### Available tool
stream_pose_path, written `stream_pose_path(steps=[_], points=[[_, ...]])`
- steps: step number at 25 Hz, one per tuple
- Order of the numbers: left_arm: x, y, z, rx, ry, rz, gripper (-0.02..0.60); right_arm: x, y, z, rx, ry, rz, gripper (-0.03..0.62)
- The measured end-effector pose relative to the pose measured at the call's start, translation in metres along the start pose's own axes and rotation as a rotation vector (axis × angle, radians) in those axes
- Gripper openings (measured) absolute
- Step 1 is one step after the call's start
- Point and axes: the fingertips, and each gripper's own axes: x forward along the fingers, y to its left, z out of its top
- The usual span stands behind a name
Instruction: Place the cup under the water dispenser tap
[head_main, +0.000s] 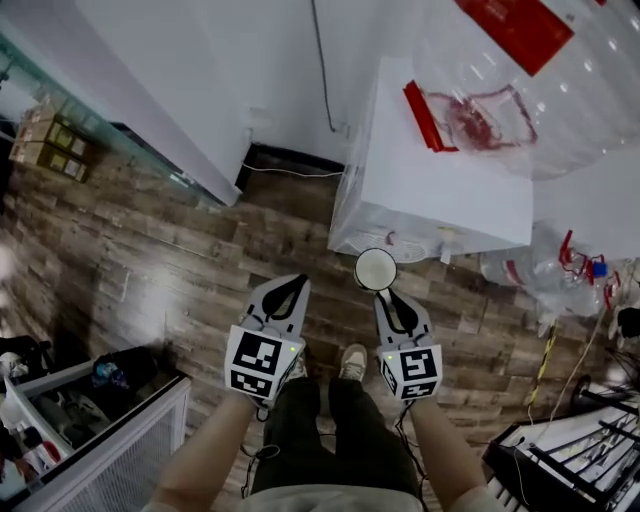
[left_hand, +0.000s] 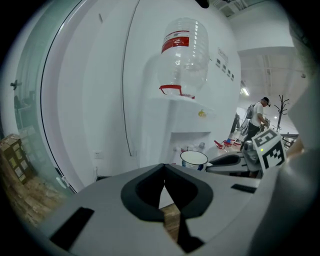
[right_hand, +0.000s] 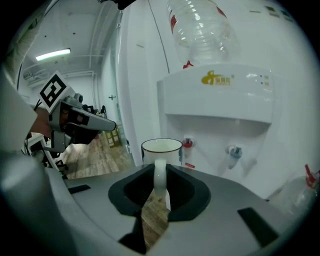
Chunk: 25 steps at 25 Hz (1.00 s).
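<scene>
Stage: cup (right_hand: 161, 148) held aloft before water dispenser (right_hand: 220, 100), short of tap (right_hand: 187, 145) | right hand-held gripper (right_hand: 159, 169): clamped on cup handle (right_hand: 159, 177) | left hand-held gripper (left_hand: 164, 172): closed, empty | left to do: set cup under tap

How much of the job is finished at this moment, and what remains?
Done: the cup is picked up, its handle clamped in the right gripper jaws. In hand: it hangs in front of the water dispenser. Left: setting it under a tap.
</scene>
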Motion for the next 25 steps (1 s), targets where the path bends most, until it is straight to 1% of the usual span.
stream_pose_path(steps=[6, 12, 18, 25], points=[[0.042, 0.008, -0.042, 0.004, 0.015, -0.013, 0.006, 0.036, -0.021, -0.054, -0.016, -0.003, -0.040, 0.072], [0.081, 0.013, -0.072, 0.024, 0.013, -0.034, 0.006, 0.072, -0.044, -0.087, -0.011, -0.032, -0.078, 0.072], [0.106, 0.017, -0.086, 0.033, 0.006, -0.049, 0.006, 0.097, -0.059, -0.097, -0.015, -0.087, -0.126, 0.072], [0.117, 0.019, -0.095, 0.041, 0.009, -0.061, 0.006, 0.106, -0.062, -0.097, -0.044, -0.186, -0.178, 0.072]])
